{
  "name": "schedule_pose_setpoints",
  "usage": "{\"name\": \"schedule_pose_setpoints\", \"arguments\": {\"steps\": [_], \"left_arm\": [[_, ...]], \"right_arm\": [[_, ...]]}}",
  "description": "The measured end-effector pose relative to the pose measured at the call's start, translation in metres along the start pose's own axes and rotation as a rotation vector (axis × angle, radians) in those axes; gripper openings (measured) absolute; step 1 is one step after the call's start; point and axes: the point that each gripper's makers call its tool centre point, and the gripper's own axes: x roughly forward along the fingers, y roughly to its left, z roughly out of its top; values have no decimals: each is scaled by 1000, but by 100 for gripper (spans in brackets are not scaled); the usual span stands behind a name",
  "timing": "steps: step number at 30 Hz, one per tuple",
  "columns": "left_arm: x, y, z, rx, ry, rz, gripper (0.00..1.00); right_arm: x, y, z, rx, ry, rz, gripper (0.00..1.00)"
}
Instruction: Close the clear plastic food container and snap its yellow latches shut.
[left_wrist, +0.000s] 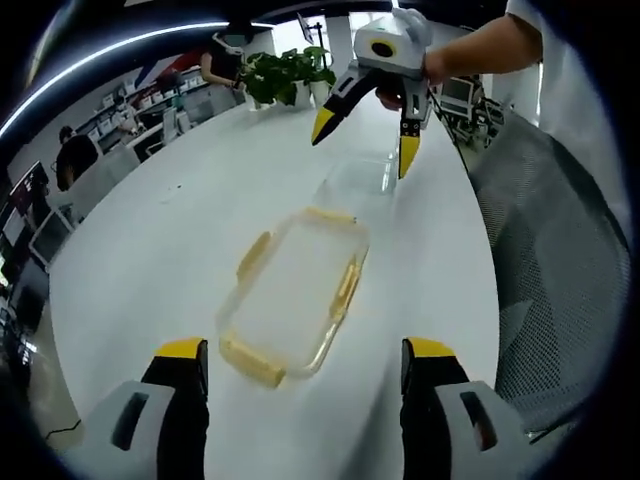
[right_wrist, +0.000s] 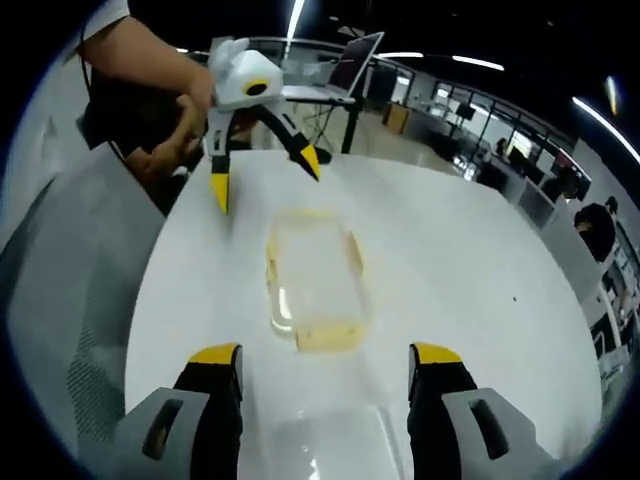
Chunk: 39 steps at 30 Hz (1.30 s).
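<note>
Lying flat on the white table (left_wrist: 170, 230), the lid with yellow latches (left_wrist: 292, 295) sits straight ahead of the left gripper (left_wrist: 305, 365), centred between the lines of its two yellow-tipped jaws and a little beyond their tips. Those jaws stand wide apart and hold nothing. Farther along the same line, past the lid's far end, rests the clear container base (left_wrist: 357, 182), apart from the lid, and above it hangs the right gripper (left_wrist: 366, 140), its jaws also spread wide and empty, tips pointing down toward the base, with a person's hand (left_wrist: 400, 92) gripping it. In the right gripper view the order is reversed: the clear base (right_wrist: 335, 445) lies nearest, low between the right gripper's (right_wrist: 325, 370) open jaws, the lid (right_wrist: 313, 285) lies beyond the jaw tips on the table (right_wrist: 480, 260), and the left gripper (right_wrist: 265, 175) hovers at the lid's far end, jaws splayed and gripping nothing, held by a hand (right_wrist: 165, 150). A mesh chair back (left_wrist: 550, 250) stands beside the table edge, and potted plants (left_wrist: 290, 75) sit at the far end.
</note>
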Motion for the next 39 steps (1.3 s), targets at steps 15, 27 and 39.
{"name": "schedule_pose_setpoints", "arguments": {"steps": [15, 27, 39], "left_arm": [[10, 13, -18, 29, 58, -7, 75], [21, 19, -20, 61, 82, -30, 72], [24, 28, -23, 126, 132, -60, 69]], "right_arm": [[21, -4, -7, -28, 58, 52, 67], [37, 1, -10, -59, 98, 88, 66], [47, -3, -13, -76, 135, 114, 65]]}}
